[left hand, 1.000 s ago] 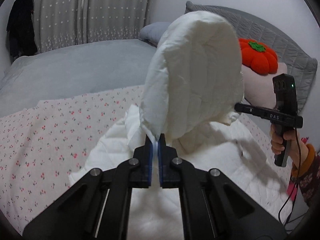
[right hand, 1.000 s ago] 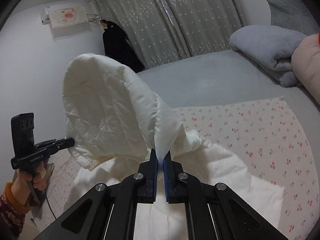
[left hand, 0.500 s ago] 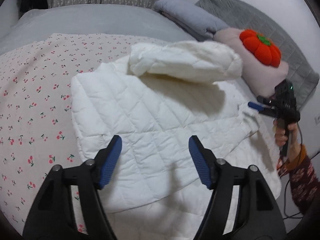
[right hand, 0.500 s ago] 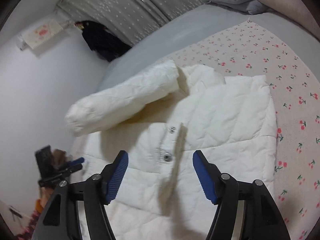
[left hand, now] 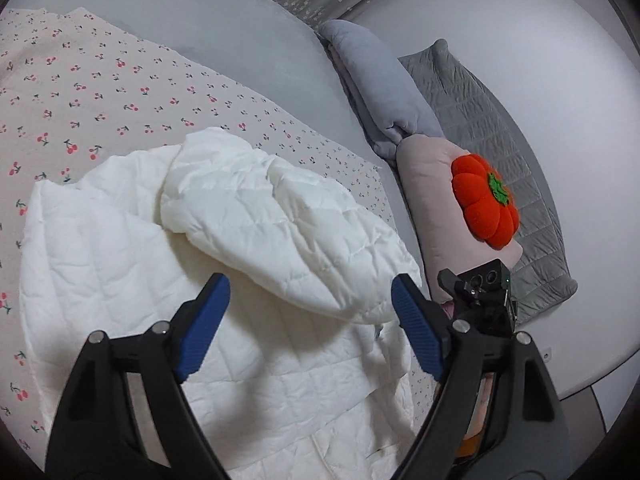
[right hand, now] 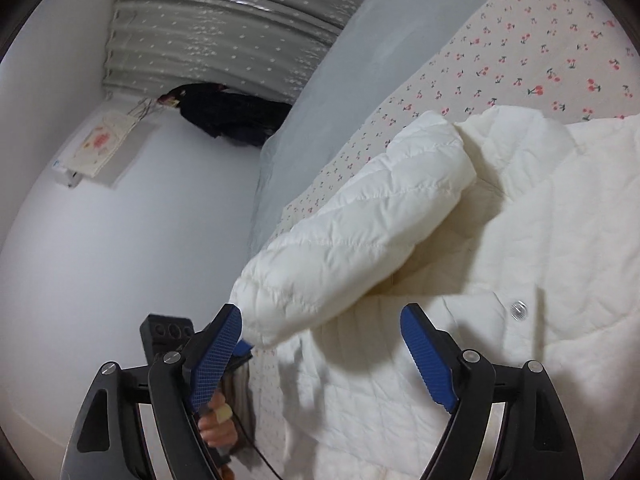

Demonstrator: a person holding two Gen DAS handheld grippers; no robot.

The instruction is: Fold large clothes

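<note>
A white quilted jacket (left hand: 132,280) lies spread on the cherry-print sheet (left hand: 100,80), with its puffy hood (left hand: 280,232) folded down over the body. My left gripper (left hand: 310,320) is open and empty, held above the jacket just short of the hood. In the right wrist view the jacket (right hand: 540,240) and hood (right hand: 360,240) show again, with a snap button (right hand: 519,311) on the front. My right gripper (right hand: 322,356) is open and empty above the jacket. Each view shows the other gripper beside the bed.
The bed has a grey cover (left hand: 224,32), a grey pillow (left hand: 380,84), a pink cushion (left hand: 432,200), an orange pumpkin plush (left hand: 484,200) and a grey quilted headboard (left hand: 500,128). A white wall (right hand: 100,260), curtains (right hand: 240,20) and a hanging black garment (right hand: 232,116) stand past the bed.
A second ago both grippers were shut on the raised hood. They let go and opened, the hood dropped onto the jacket, and both grippers have drawn back and turned.
</note>
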